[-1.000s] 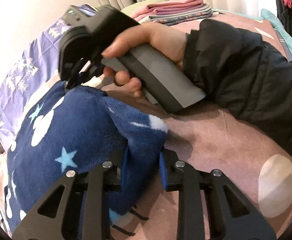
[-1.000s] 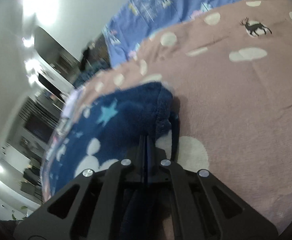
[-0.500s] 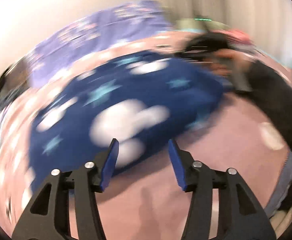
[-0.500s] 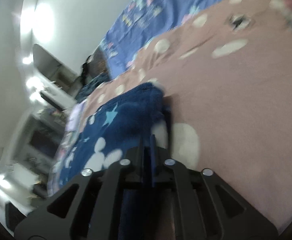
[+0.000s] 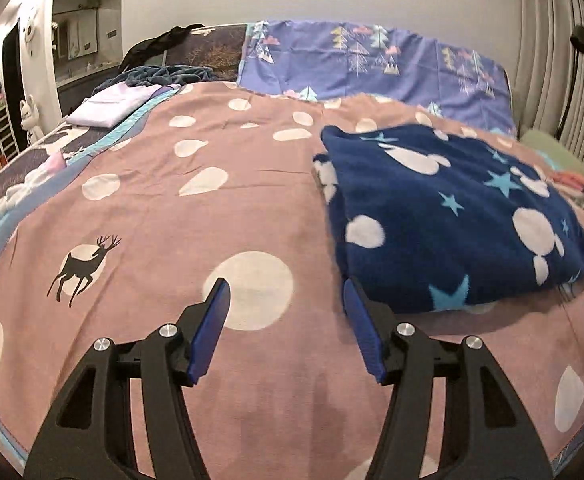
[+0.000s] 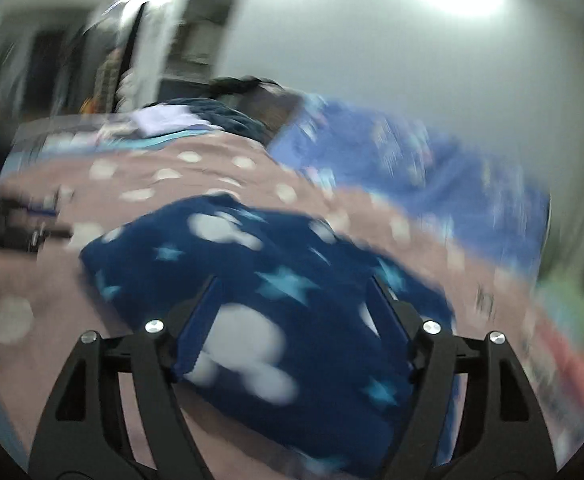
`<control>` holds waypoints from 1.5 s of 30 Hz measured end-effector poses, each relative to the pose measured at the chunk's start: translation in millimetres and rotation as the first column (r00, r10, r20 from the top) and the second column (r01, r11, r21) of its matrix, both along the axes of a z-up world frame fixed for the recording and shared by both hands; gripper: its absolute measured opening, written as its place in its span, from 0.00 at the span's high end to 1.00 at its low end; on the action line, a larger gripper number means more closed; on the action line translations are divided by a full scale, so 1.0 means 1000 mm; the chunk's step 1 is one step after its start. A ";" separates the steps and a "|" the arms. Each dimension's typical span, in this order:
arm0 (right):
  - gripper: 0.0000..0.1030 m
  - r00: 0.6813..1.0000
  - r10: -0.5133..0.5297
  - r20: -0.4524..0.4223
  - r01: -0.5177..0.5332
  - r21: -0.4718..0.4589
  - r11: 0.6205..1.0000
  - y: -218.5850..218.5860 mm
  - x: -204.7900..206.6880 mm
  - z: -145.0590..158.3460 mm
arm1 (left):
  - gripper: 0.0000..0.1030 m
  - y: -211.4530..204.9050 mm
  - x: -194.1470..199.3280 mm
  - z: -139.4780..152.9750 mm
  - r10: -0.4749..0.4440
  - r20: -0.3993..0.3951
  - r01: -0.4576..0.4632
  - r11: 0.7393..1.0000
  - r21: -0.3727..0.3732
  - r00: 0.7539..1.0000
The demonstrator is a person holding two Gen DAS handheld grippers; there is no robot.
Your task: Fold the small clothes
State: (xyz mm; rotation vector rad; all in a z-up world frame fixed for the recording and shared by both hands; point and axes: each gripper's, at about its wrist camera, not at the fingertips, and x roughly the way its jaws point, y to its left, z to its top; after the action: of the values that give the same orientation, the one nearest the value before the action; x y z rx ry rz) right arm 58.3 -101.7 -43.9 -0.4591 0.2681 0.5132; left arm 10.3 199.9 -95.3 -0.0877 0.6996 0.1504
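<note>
A folded dark blue fleece garment with white blobs and light blue stars lies on the pink spotted bedspread. My left gripper hovers over bare bedspread just left of the garment's near corner, its jaws opening with nothing between them. In the blurred right wrist view the same garment lies below and ahead of my right gripper, whose jaws are opening wide and hold nothing; the cloth shows through the gap, apart from the pads.
A purple pillow with a tree print lies at the head of the bed. Folded white cloth and dark bedding sit at the far left. A black deer print marks the bedspread. Pink clothes lie far right.
Both grippers let go of the blue garment, opened and pulled back from it. The left swung to the left over bare bedspread; the right rose and rolled upright. The garment now lies folded flat.
</note>
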 end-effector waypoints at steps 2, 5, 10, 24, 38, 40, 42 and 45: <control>0.25 0.987 0.066 0.147 -0.053 -0.091 0.994 0.042 -0.028 -0.016 | 0.42 0.011 -0.009 -0.002 -0.002 0.005 0.002 1.000 -0.015 1.000; 0.22 0.965 0.183 0.186 -0.140 -0.223 0.965 0.093 -0.052 -0.038 | 0.41 0.020 -0.014 -0.004 0.002 0.009 -0.002 1.000 -0.005 1.000; 0.22 0.923 0.303 0.236 -0.176 -0.441 0.880 0.153 -0.080 -0.073 | 0.38 0.048 -0.023 -0.001 0.031 0.059 -0.027 0.998 -0.054 0.998; 0.26 0.965 0.172 0.198 -0.042 -0.531 0.846 0.202 -0.045 -0.111 | 0.37 0.078 0.003 -0.009 -0.037 0.074 0.051 0.979 -0.196 0.997; 0.63 0.960 0.176 0.218 -0.025 -0.556 0.830 0.223 -0.043 -0.118 | 0.32 0.076 0.189 -0.054 -0.312 0.036 0.238 0.640 -0.730 0.949; 0.58 0.958 0.169 0.233 -0.010 -0.562 0.827 0.227 -0.039 -0.118 | 0.32 0.066 0.205 -0.058 -0.319 0.030 0.246 0.664 -0.706 0.947; 0.58 0.962 0.159 0.221 -0.008 -0.561 0.828 0.231 -0.031 -0.119 | 0.31 0.058 0.222 -0.056 -0.337 0.048 0.266 0.641 -0.720 0.940; 0.82 0.971 0.156 0.182 -0.030 -0.553 0.833 0.239 -0.018 -0.118 | 0.63 0.052 0.240 -0.056 -0.360 0.059 0.287 0.623 -0.728 0.931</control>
State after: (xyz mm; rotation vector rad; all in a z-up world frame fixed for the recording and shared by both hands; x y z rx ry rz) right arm 40.5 137.7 -161.5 -1.0911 0.1753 0.4718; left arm 250.6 251.5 -151.1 -0.7312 0.8255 -0.5006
